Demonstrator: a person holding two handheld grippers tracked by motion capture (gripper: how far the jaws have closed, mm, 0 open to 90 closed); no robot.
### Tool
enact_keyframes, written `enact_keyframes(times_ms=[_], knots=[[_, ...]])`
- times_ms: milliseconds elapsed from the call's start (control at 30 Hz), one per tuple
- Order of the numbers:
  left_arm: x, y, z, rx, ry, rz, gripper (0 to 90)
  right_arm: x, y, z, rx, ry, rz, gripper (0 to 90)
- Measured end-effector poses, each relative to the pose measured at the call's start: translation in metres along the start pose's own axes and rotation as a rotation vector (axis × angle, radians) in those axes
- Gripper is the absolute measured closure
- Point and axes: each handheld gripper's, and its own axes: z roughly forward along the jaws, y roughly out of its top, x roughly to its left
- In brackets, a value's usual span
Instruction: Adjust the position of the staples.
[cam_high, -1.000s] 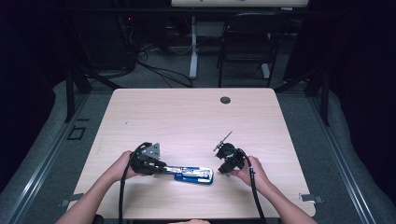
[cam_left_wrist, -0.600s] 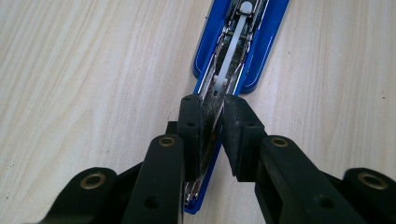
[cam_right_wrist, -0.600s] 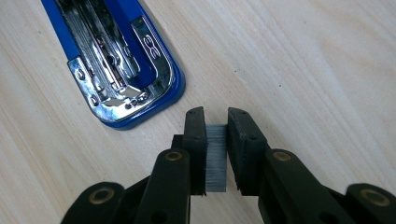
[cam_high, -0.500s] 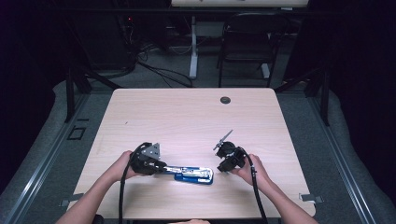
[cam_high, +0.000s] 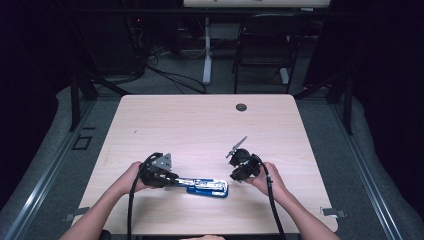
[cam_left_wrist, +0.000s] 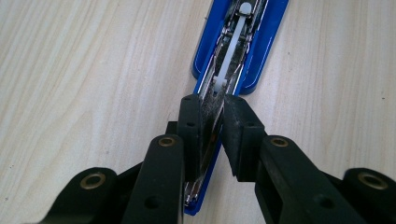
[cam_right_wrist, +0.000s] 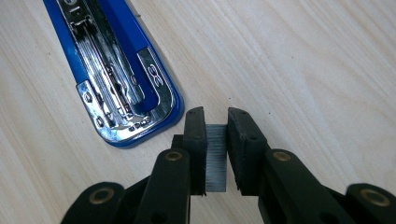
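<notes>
At the near edge of the pale wood-grain desk (cam_high: 200, 125), two forearms are seen coming in from the bottom of the high view, each hand wrapped around a black two-jaw gripper with a trailing cable. The left gripper (cam_high: 172, 178) is held low over the desk, and its fingers (cam_left_wrist: 189, 126) are seen closed on the upper metal arm of an opened blue stapler with a chrome staple channel (cam_high: 207, 187). In the left gripper view the stapler (cam_left_wrist: 243, 51) is shown running away from the fingers, its white pusher lying along the open channel and its blue base lying flat on the wood.

Just to the right of the stapler, the right gripper (cam_high: 235, 176) is held slightly apart from it. In the right gripper view its fingers (cam_right_wrist: 195, 140) are seen clamped on a small grey strip of staples (cam_right_wrist: 215, 158), which is held upright between the pads, and the rounded end of the stapler (cam_right_wrist: 121, 93) is seen lying just beside and to the left of them, its chrome plate facing up.

Farther off, a round dark grommet (cam_high: 241, 107) is set into the far part of the desk. Beyond the desk, a dark chair (cam_high: 262, 50) and loose cables on the floor (cam_high: 170, 80) are made out in the dim background.
</notes>
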Motion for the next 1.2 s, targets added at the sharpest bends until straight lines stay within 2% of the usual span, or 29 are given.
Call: enact_keyframes(times_ms=[67,133,167,300,367,433,733,767,833,867,1067,1200], knots=[[0.000,0.000,0.001,-0.006,0.011,-0.004,77.2,0.001,0.000,0.000,-0.007,-0.008,0.000,78.6],[0.000,0.000,0.000,0.001,-0.001,-0.003,77.2,0.001,0.000,0.000,-0.007,-0.011,-0.003,78.6],[-0.001,0.000,0.001,-0.008,0.012,-0.005,77.2,0.002,0.001,-0.001,-0.015,-0.011,-0.006,78.6],[0.000,0.000,0.000,-0.002,-0.001,0.000,77.2,0.003,0.003,-0.003,-0.022,-0.010,-0.024,78.6],[0.000,0.000,0.001,-0.010,0.011,-0.003,77.2,0.003,0.003,-0.003,-0.023,-0.010,-0.027,78.6],[0.000,0.000,0.000,-0.001,-0.004,-0.003,77.2,0.002,0.006,-0.004,-0.020,-0.010,-0.044,78.6],[0.000,0.001,0.001,-0.003,0.000,0.002,77.2,0.002,0.016,-0.003,-0.054,-0.001,-0.058,78.6],[-0.001,0.001,0.002,-0.005,0.017,0.001,77.2,0.003,0.017,-0.002,-0.060,-0.003,-0.059,78.6],[0.000,0.001,0.002,-0.003,0.006,0.001,77.2,0.003,0.019,-0.002,-0.071,0.009,-0.067,78.6],[0.000,0.001,0.003,-0.003,0.008,0.000,77.2,0.003,0.020,-0.002,-0.060,0.008,-0.081,78.6],[-0.001,0.002,0.002,-0.002,0.010,0.004,77.2,0.004,0.023,0.001,-0.074,0.019,-0.089,78.5],[0.000,0.002,0.001,0.006,-0.003,0.010,77.2,0.007,0.031,0.000,-0.107,0.020,-0.106,78.6]])
